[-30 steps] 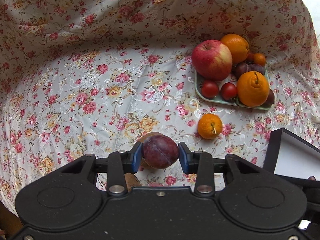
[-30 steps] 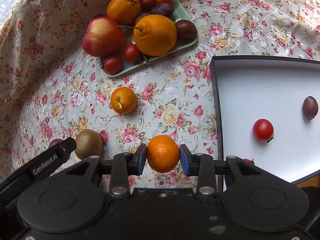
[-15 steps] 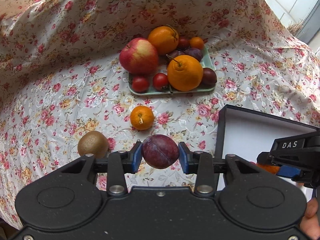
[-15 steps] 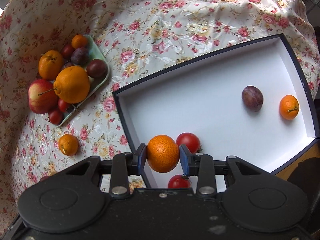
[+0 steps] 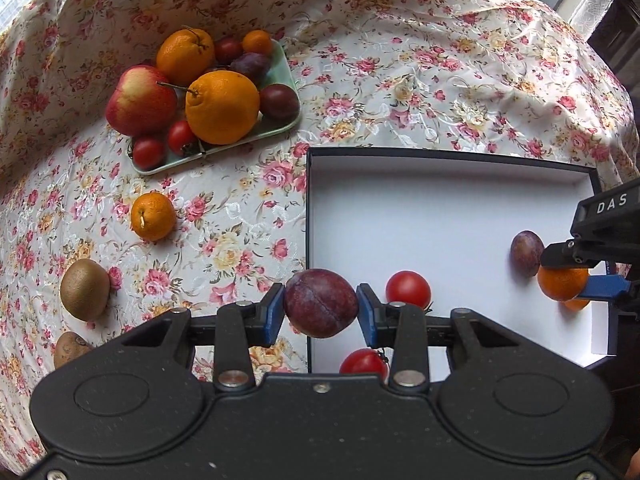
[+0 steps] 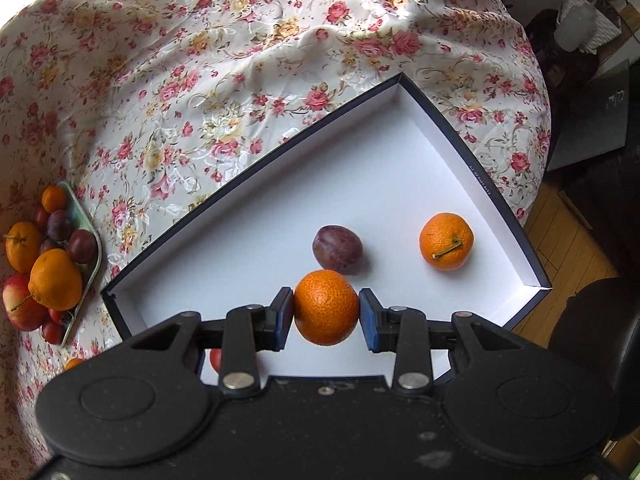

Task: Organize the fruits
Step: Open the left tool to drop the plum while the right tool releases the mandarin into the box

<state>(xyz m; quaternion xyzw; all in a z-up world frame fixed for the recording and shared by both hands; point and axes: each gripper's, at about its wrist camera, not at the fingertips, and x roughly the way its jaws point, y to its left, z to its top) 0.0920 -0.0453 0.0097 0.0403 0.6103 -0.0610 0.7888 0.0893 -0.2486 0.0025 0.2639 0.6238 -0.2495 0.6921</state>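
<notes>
Two fruits are in transit, one per gripper. Left gripper (image 5: 320, 308): clamped on a dark purple plum with a centre crease (image 5: 320, 303), which a second ago hung over the floral tablecloth of the worktop (image 5: 400, 80) and now sits at the left wall of the shallow white box with dark rim (image 5: 440, 156). Right gripper (image 6: 326, 314): clamped on a small pebbled orange mandarin (image 6: 326, 307), carried from the cloth to above the box floor, near its right edge. Both pieces have therefore reached the sorting container; release is the likely next step.

Already in the box: one loose purple plum (image 6: 337, 249), one stemmed mandarin (image 6: 446, 242), two red tomatoes (image 5: 408, 289).

Unsorted, on the cloth left of the box: one mandarin (image 5: 153, 216), one brown kiwi (image 5: 85, 289), and a pale green tray (image 5: 280, 128) piled with apple, oranges, plums and tomatoes.

Held plum: matte, bloom-dusted skin, intact, gripped across its width.
</notes>
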